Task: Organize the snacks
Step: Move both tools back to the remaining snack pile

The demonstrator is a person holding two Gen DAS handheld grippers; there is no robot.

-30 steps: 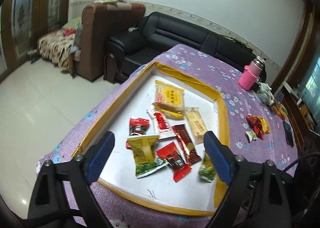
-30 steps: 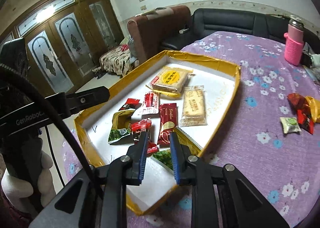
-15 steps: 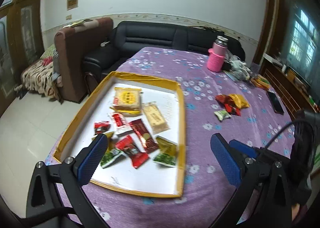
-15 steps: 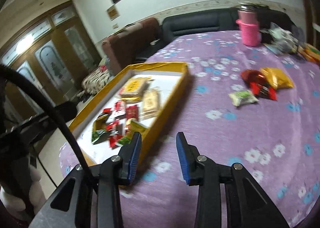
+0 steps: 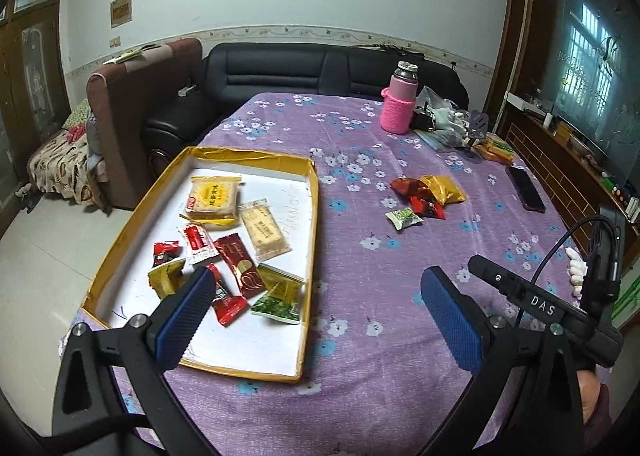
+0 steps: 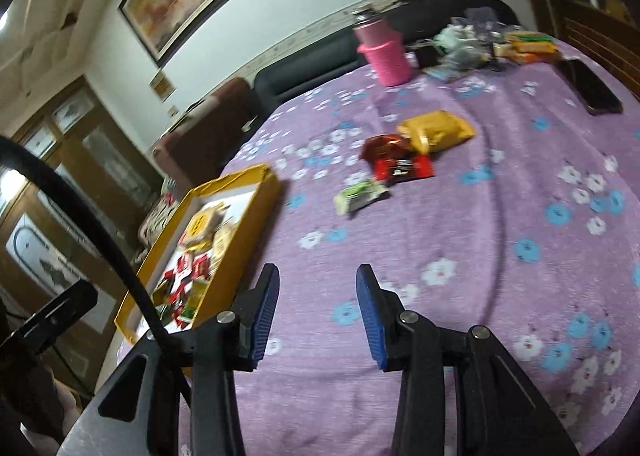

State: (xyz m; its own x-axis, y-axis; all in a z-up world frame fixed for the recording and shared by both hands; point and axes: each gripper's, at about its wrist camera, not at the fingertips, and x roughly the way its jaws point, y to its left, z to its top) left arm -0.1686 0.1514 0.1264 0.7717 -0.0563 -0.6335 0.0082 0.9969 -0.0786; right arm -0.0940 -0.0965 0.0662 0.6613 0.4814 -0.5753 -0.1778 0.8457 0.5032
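Right wrist view: right gripper (image 6: 316, 310) fingers opening, empty, over purple floral tabletop (image 6: 460, 224). Left gripper (image 5: 316, 316) fingers wide, empty, beside the shallow yellow-rimmed cardboard tray (image 5: 314, 216) of snack packets.

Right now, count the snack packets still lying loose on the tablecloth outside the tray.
4, clustered together: green packet nearest, red packet, dark-red foil packet, yellow packet farthest. More may hide underneath.

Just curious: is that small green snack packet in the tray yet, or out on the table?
Out. The green packet lies on the purple cloth, apart from the yellow tray.
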